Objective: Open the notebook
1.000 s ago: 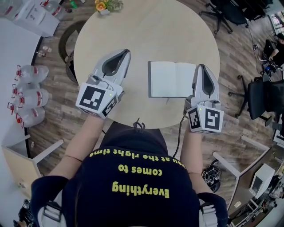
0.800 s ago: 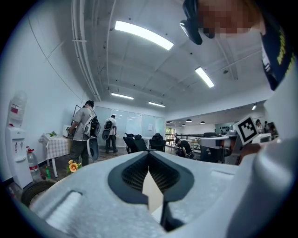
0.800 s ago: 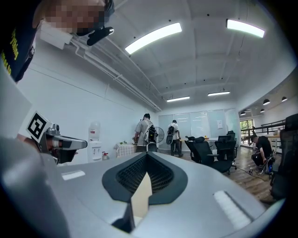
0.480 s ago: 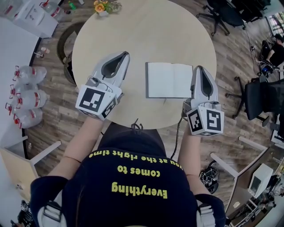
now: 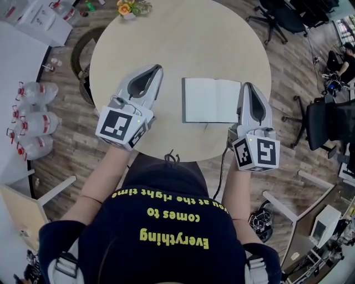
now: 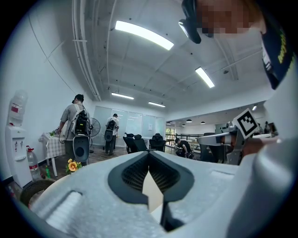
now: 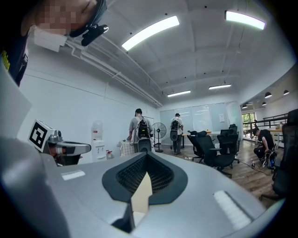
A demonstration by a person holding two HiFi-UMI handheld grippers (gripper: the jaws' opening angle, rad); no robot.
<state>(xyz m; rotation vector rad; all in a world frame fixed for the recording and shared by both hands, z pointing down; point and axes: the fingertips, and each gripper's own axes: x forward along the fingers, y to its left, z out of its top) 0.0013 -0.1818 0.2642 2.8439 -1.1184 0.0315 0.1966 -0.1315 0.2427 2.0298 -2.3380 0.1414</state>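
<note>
On the table [image 5: 183, 44]: one notebook [image 5: 211, 100], open | left gripper [image 5: 157, 69], right gripper [image 5: 250, 86]: both jaws closed, empty

Bare table [image 5: 188, 44] beyond notebook [image 5: 211, 100]

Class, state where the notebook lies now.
Head view: the notebook lies flat on the round table, between the left gripper and the right gripper, nearer the right.

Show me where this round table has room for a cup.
Free: the far half of the table, between notebook and flowers; also the strip between left gripper and notebook. Crowded: right side, right gripper beside the notebook.
</note>
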